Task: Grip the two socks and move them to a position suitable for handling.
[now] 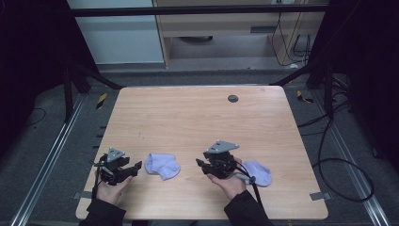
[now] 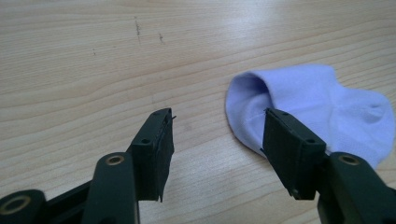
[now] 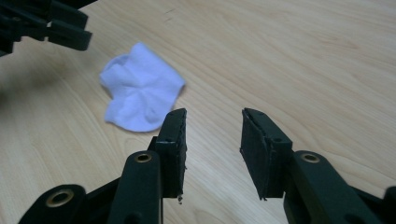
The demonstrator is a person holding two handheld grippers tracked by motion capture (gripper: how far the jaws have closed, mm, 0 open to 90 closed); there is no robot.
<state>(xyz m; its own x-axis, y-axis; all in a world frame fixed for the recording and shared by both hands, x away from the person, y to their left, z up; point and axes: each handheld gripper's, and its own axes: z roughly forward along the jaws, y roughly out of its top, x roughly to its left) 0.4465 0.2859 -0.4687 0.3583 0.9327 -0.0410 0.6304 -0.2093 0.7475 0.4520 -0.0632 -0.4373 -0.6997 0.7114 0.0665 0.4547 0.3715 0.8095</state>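
Observation:
Two pale lilac socks lie on the wooden table. One sock rests between the two hands. My left gripper is open just left of it; in the left gripper view one jaw overlaps the sock's cuff edge and only bare wood lies between the jaws. My right gripper is open too, pointing at this sock from the right, a short way off. The second sock lies behind the right hand, near the front right.
A small grey round disc sits in the tabletop near the far edge. Black frame bars and cables surround the table on the floor. The left gripper's jaws show at the top left of the right gripper view.

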